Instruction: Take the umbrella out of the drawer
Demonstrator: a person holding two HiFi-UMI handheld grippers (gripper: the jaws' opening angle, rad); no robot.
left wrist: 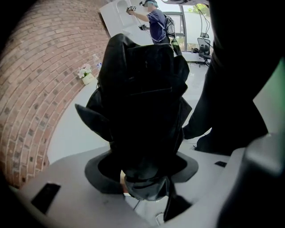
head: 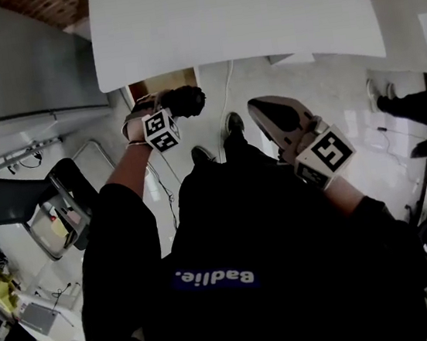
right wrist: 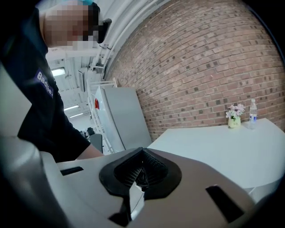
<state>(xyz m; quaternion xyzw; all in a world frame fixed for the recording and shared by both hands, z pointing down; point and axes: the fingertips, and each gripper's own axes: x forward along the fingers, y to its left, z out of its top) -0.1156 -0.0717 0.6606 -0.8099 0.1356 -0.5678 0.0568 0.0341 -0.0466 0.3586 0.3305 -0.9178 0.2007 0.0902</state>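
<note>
Left gripper (head: 162, 127) gripping the one folded black umbrella (left wrist: 141, 102), right gripper (right wrist: 140, 176) pinching shut on nothing, both hovering off the near edge of the white tabletop (head: 233, 23), umbrella's dark folds blurring together.

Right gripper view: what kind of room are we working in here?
Probably an office or workshop-style room: a red brick wall stands behind a large white table carrying a small vase of flowers, and a black office chair shows in the head view.

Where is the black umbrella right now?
The black folded fabric umbrella sits clamped in the left gripper, at the head view's left, just by the white table's near edge.
</note>
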